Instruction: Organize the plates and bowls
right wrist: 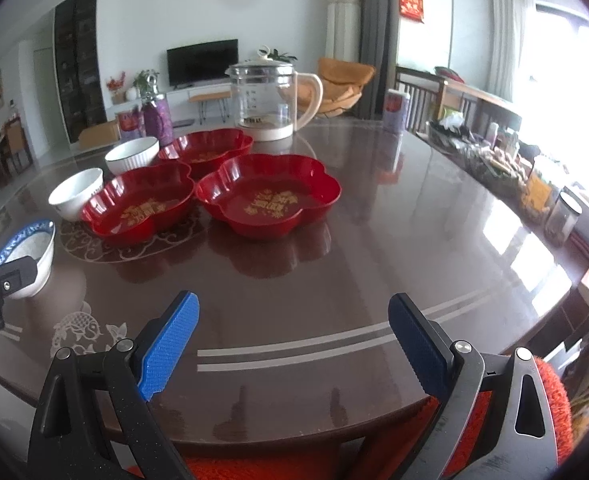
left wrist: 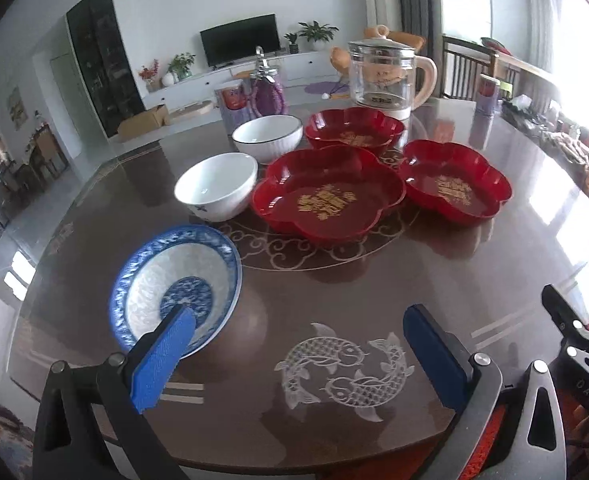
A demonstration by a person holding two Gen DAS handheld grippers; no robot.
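On the round brown table (left wrist: 374,280) stand three red flower-shaped plates: a near one (left wrist: 328,194) (right wrist: 138,206), a right one (left wrist: 454,182) (right wrist: 268,194) and a far one (left wrist: 354,128) (right wrist: 206,148). Left of them sit two white bowls (left wrist: 216,184) (left wrist: 268,136). A blue-patterned bowl (left wrist: 174,286) (right wrist: 28,254) stands near the table's front left. My left gripper (left wrist: 300,320) is open, its left finger (left wrist: 162,356) in front of the blue bowl's near rim. My right gripper (right wrist: 294,320) is open over bare table, holding nothing.
A glass kettle (left wrist: 386,76) (right wrist: 268,98) stands behind the red plates, with a purple bottle (left wrist: 268,92) and a box at the far left. A can (right wrist: 396,112) and jars (right wrist: 562,218) line the right side. Fish inlays (left wrist: 346,372) mark the near tabletop.
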